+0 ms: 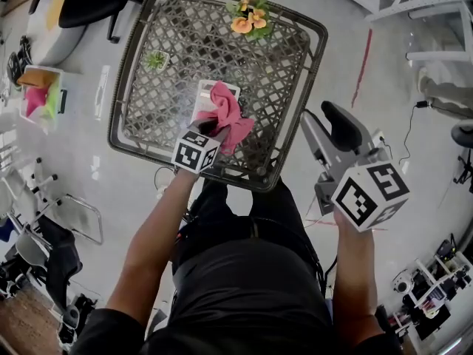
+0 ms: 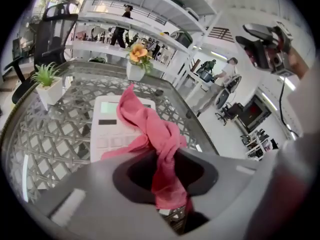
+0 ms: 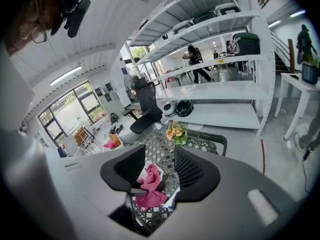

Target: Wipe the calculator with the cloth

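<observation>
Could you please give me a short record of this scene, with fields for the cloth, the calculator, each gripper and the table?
table: lattice top, dark rim
calculator: white, flat on the table, partly under the cloth
cloth: pink, draped over the calculator
left gripper: shut on the cloth
right gripper: open, empty, beside the table
also on table: orange flowers, small green plant

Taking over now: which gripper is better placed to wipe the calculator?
Left. The left gripper is shut on the pink cloth, which drapes over the calculator; the right gripper is open, empty, beside the table.
</observation>
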A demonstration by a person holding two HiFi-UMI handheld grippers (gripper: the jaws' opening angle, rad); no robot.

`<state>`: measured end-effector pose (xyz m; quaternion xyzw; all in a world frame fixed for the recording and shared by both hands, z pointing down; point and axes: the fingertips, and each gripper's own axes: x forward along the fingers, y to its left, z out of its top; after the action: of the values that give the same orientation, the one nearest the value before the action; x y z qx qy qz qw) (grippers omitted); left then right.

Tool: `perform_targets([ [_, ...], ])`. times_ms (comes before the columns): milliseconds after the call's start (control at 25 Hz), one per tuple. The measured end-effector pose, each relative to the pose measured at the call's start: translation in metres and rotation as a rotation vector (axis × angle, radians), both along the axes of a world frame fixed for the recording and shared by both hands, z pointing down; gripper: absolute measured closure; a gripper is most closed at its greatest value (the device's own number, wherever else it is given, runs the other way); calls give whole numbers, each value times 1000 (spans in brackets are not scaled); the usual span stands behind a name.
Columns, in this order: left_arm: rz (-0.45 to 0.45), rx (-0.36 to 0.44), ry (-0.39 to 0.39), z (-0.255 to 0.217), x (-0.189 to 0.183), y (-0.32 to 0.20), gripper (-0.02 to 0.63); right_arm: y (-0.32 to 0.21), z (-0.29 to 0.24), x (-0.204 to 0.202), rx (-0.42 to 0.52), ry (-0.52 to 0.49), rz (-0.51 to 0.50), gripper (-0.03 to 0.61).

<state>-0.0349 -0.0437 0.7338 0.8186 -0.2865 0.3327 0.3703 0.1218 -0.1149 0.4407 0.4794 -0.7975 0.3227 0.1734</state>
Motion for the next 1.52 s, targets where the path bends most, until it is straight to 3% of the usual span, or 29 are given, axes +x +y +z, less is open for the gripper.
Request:
perform_targets([
  [320,229,54,-54,-4,39,20,459,3,4,16,0,-9,21,397],
  [560,410,135,-151,3,18,29,459,4,7,24,-1,-15,34,396],
  [680,457,159,-202,5,-4,28,459,4,6,24,1,-17,35,396],
  [1160,414,177,-277,-7,-86,17,459,16,-18,-7,21,-9,13,396],
  [1360,340,154,-312,8,-112,2,459,8,-12,-7,26,-10,3,396],
  [1520,228,109,-324,15,-148,-4,459,8,-17,-15,46,-10,-5,397],
])
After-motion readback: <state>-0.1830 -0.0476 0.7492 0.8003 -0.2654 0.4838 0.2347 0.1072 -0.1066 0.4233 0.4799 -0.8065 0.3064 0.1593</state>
